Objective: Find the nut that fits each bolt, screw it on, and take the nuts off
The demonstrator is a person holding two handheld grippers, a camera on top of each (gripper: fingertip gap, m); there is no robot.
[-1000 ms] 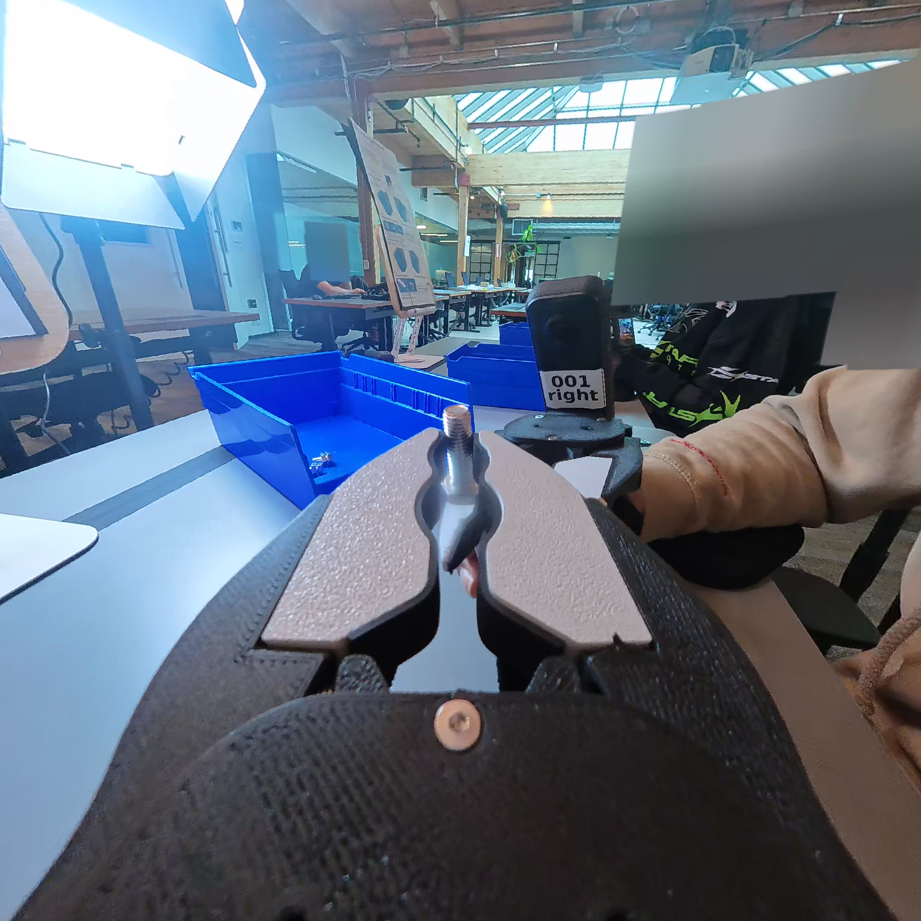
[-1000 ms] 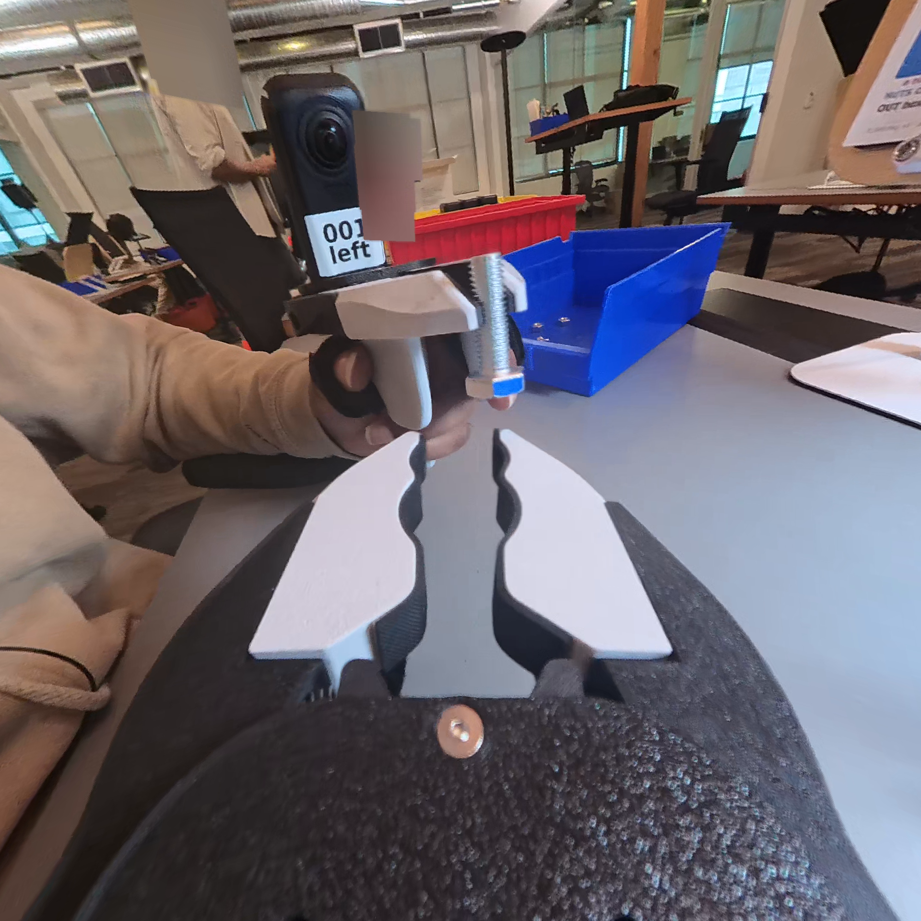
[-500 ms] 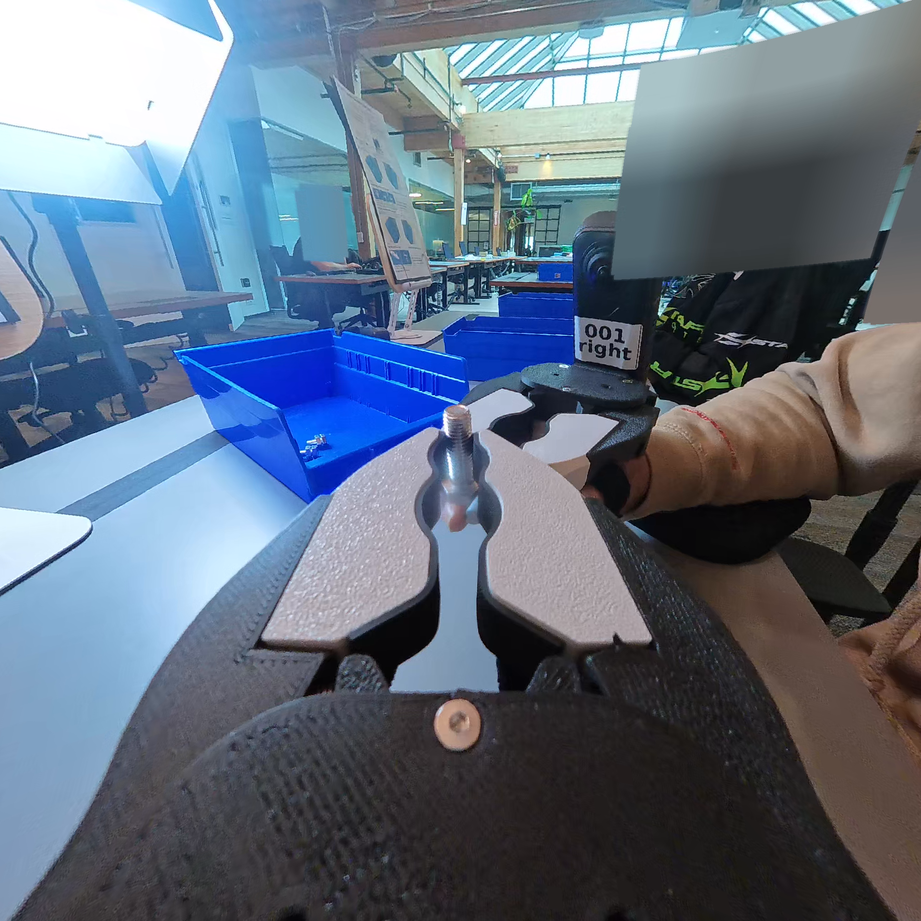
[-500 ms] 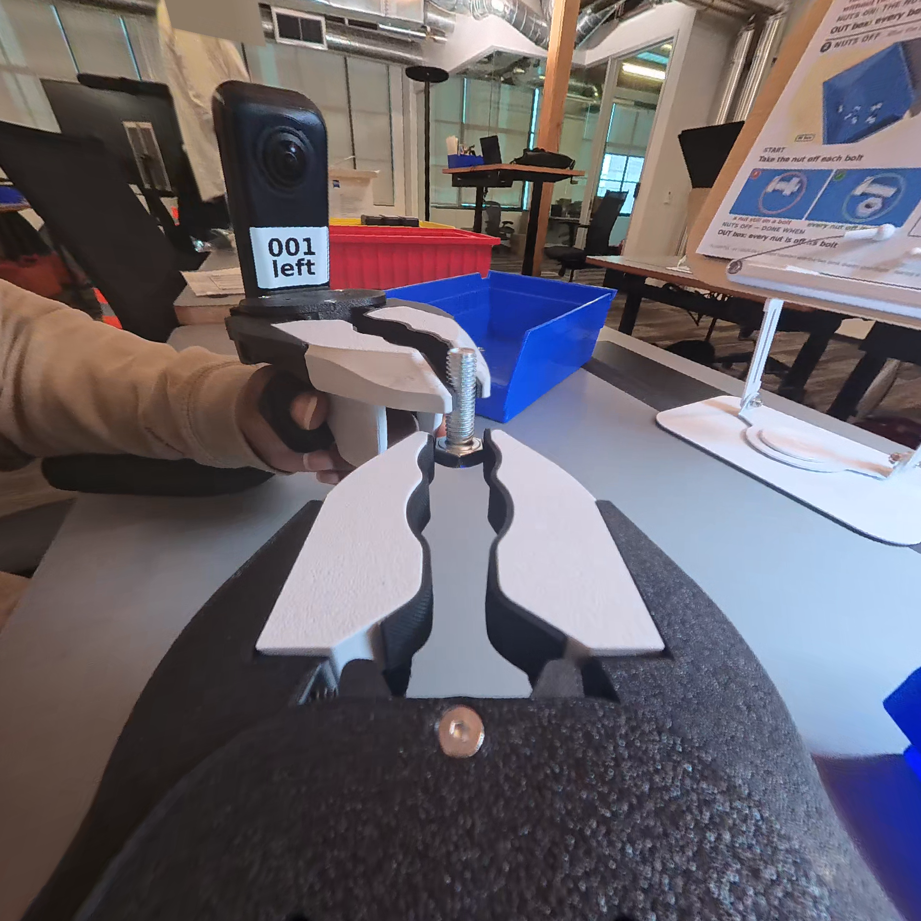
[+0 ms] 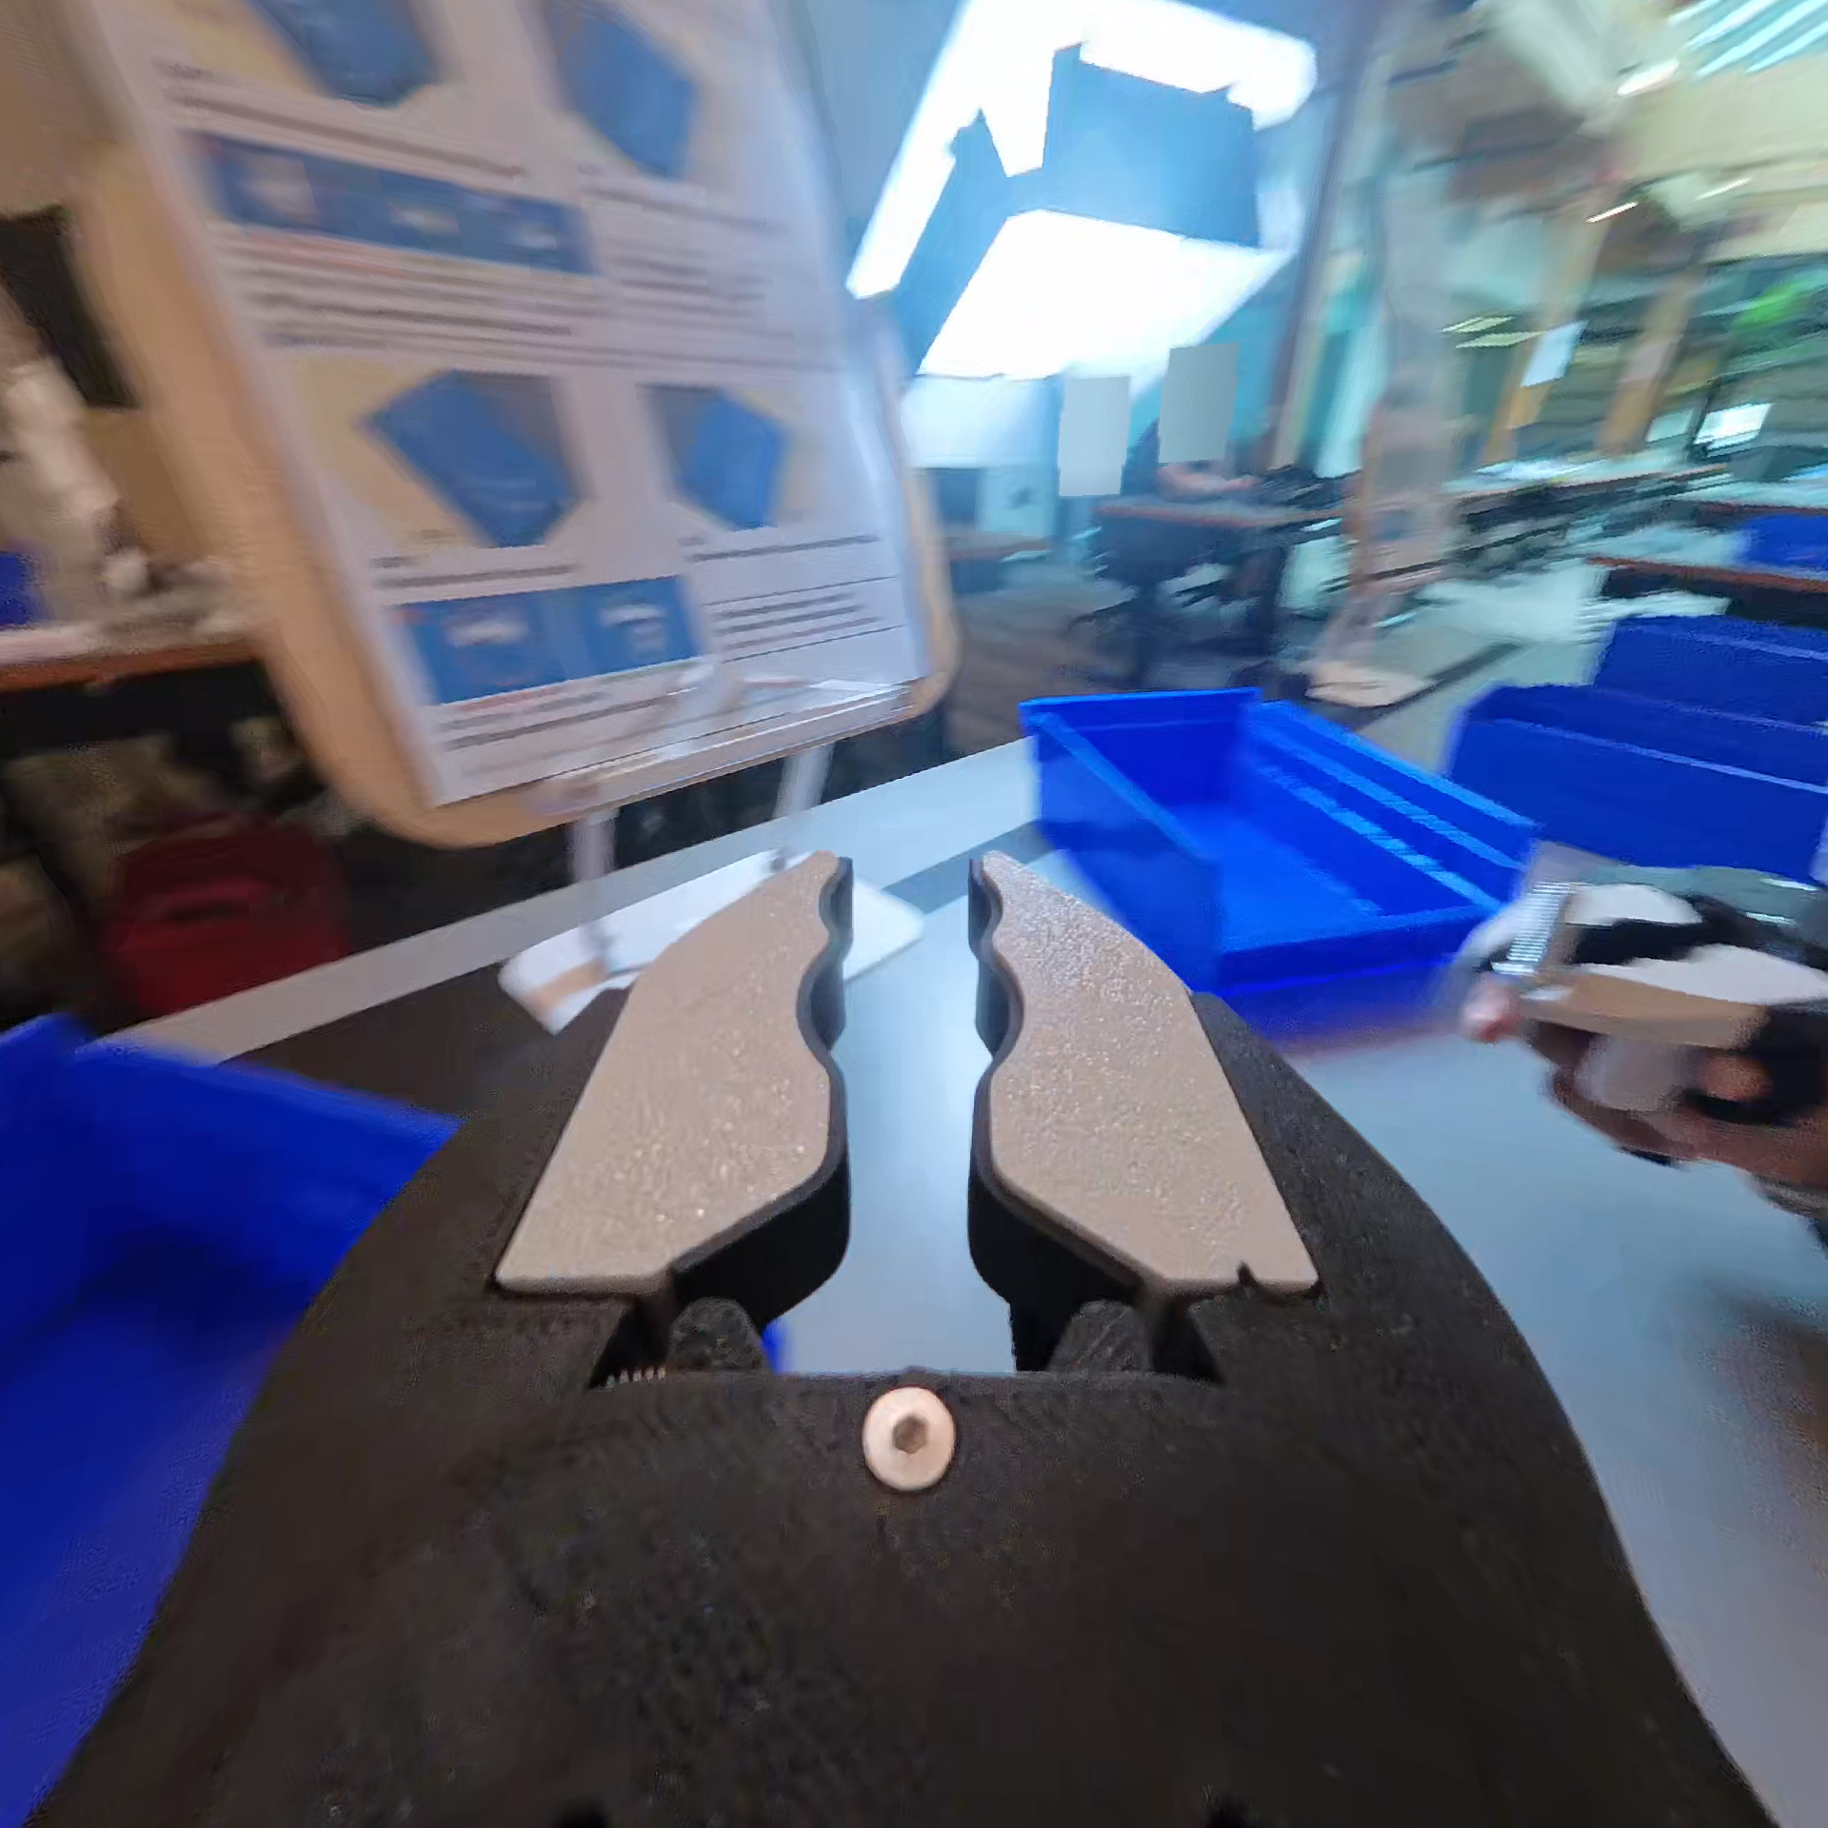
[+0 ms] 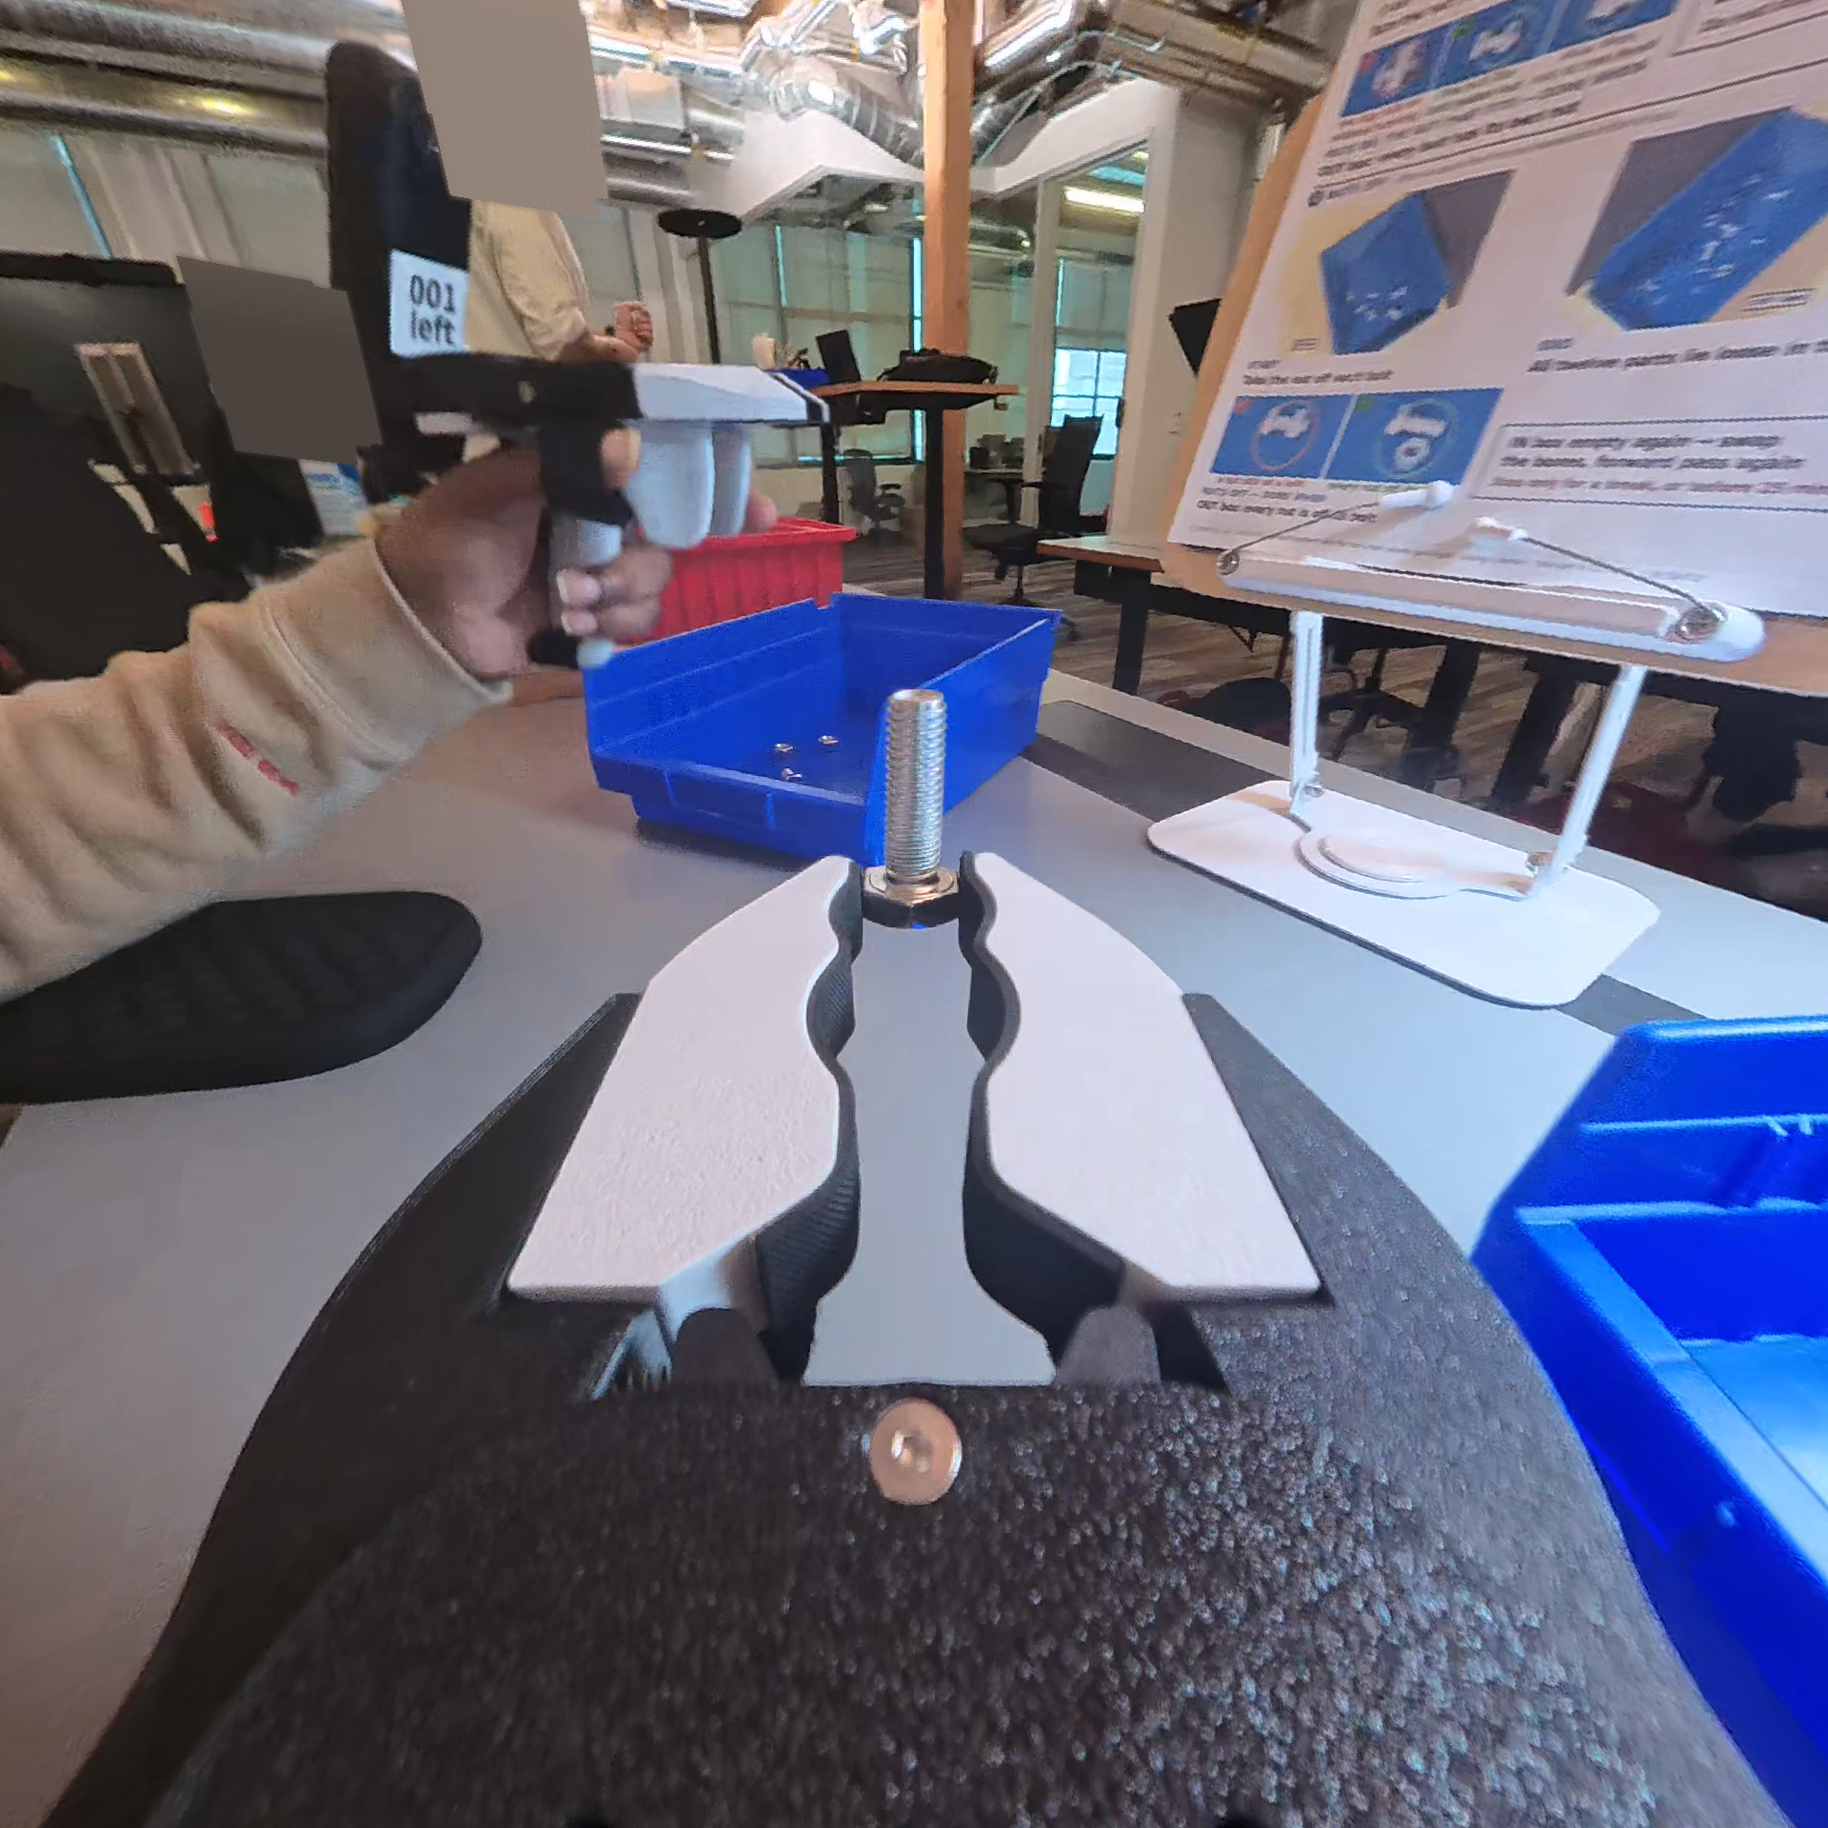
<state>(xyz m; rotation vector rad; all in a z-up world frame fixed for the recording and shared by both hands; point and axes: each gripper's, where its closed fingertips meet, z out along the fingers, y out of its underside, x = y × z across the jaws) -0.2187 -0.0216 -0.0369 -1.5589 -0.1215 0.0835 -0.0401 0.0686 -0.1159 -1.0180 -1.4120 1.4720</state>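
Note:
My right gripper (image 6: 907, 875) is shut on the hex end of a silver bolt (image 6: 915, 781). The threaded shank stands upright above the fingertips, over the grey table (image 6: 297, 1236). I cannot tell whether the gripped hex part is a nut or the head. My left gripper (image 5: 908, 870) is open and empty, and its view is motion-blurred. It also shows in the right wrist view (image 6: 752, 396), raised at the upper left. The right gripper with the bolt (image 5: 1535, 925) shows at the right edge of the left wrist view.
A blue bin (image 6: 950, 653) behind the bolt holds a few small nuts (image 6: 806, 757). A second blue bin (image 6: 1682, 1236) is at the near right, with a red bin (image 6: 762, 574) farther back. An instruction board on a white stand (image 6: 1405, 870) stands at the right. Some 20 cm of space lies between my two pairs of fingers.
My left gripper let go of the bolt, opened and swung up and away. My right gripper closed on the bolt's hex end and now holds it alone.

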